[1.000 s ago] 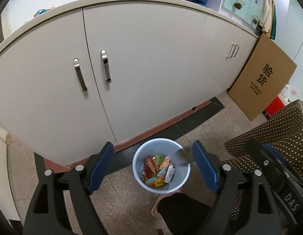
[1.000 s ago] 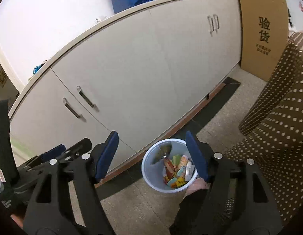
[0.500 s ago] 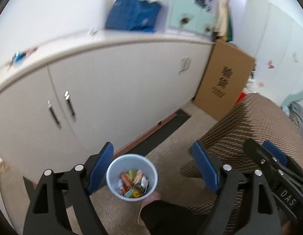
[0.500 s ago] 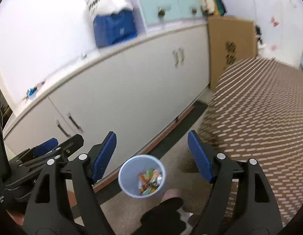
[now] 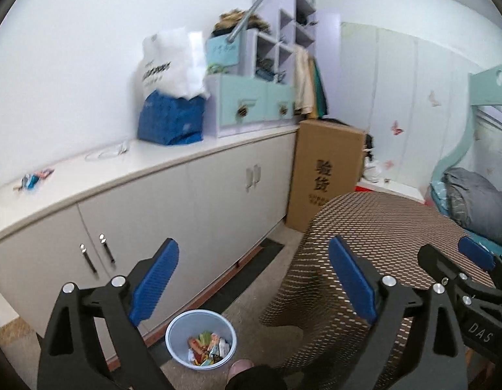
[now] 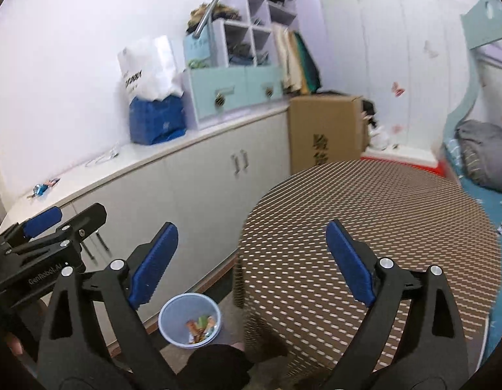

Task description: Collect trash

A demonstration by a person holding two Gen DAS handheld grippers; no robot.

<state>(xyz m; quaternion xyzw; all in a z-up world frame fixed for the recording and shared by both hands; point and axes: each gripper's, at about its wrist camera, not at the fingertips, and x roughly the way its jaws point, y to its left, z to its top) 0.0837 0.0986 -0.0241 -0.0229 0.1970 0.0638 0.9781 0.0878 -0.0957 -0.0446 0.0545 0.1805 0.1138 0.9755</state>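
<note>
A pale blue bin stands on the floor by the cabinet foot, with several colourful wrappers inside; the right wrist view shows the bin low between its fingers. My left gripper hangs high above the floor, its jaws opening, nothing between them. My right gripper is also raised, jaws opening and empty. Each gripper shows at the edge of the other's view: the right gripper and the left gripper. A small blue wrapper lies on the cabinet top at the left.
A long white cabinet runs along the wall, bearing a blue-and-white bag and a drawer unit. A dotted brown tablecloth covers a round table at the right. A cardboard box leans at the cabinet's end. A bed is far right.
Both grippers have risen and tipped up away from the bin, which shrank and slid low in both views. Their jaws have spread wider. The cabinet top and the table came into view.
</note>
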